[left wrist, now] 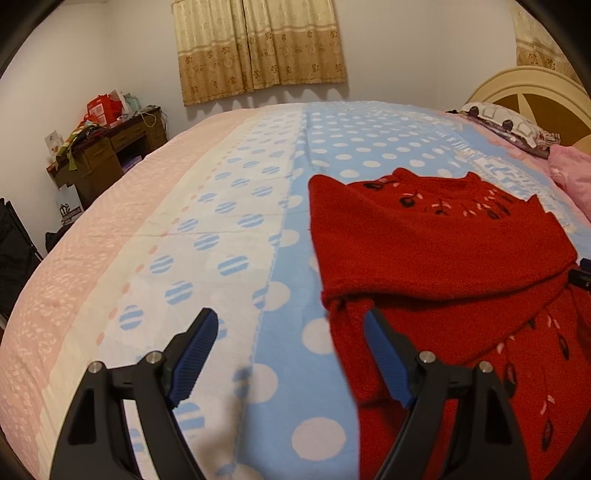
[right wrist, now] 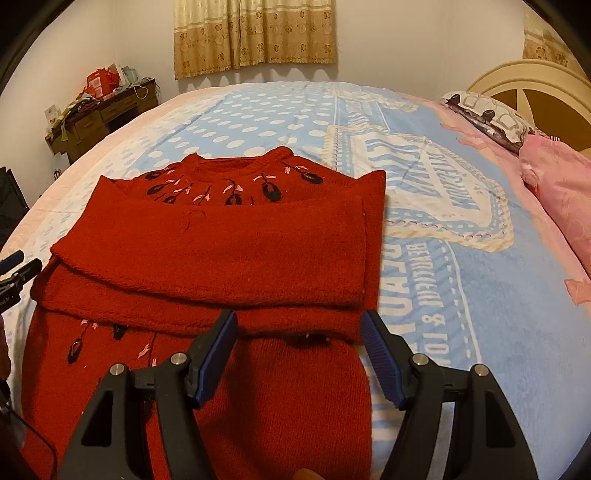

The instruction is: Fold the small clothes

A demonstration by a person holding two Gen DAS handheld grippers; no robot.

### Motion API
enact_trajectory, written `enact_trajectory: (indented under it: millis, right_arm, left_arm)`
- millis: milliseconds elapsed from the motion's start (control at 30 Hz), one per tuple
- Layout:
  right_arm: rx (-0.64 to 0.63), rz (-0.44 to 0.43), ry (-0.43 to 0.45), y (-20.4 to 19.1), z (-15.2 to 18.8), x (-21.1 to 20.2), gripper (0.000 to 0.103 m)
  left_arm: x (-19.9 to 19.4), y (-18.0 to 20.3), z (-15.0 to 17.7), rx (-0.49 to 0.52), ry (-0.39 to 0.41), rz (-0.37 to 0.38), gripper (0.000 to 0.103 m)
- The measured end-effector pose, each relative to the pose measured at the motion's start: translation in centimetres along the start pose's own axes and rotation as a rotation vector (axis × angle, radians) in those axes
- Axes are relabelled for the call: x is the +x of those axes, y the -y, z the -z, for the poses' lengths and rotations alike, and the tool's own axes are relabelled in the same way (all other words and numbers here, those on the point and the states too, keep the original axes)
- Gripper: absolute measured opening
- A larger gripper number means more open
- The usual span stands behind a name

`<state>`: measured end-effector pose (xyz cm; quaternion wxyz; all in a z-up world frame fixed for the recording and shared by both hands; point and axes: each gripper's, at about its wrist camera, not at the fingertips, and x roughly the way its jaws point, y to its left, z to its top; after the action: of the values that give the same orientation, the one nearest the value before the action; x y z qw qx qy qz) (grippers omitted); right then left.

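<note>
Red sweater [right wrist: 221,251]: centre frame on bed [right wrist: 480,295], both sleeves folded across chest; hem-to-collar fold outstanding. Left gripper [left wrist: 291,354] and right gripper [right wrist: 299,350]: spread wide, grasping nothing.

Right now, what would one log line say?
red sweater: sleeves folded across | left gripper: open, empty | right gripper: open, empty

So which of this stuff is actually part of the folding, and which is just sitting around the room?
Part of the job:
- red sweater, sleeves already folded across its chest
- left gripper, open
- right gripper, open
- bedspread it lies on

Just lying about:
- pillow
- pink blanket
- cluttered desk
- curtains
</note>
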<state>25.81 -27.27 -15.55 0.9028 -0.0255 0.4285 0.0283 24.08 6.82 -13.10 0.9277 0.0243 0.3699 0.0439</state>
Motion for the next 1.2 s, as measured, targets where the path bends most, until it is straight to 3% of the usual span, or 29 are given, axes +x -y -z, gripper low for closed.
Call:
enact_trajectory:
  millis: [1200]
  right_arm:
    - [-0.006, -0.058, -0.048, -1.8, 7.8, -6.8, 0.07]
  left_arm:
    - [-8.2, 1.7, 7.0, 0.094, 0.003, 0.102, 0.084]
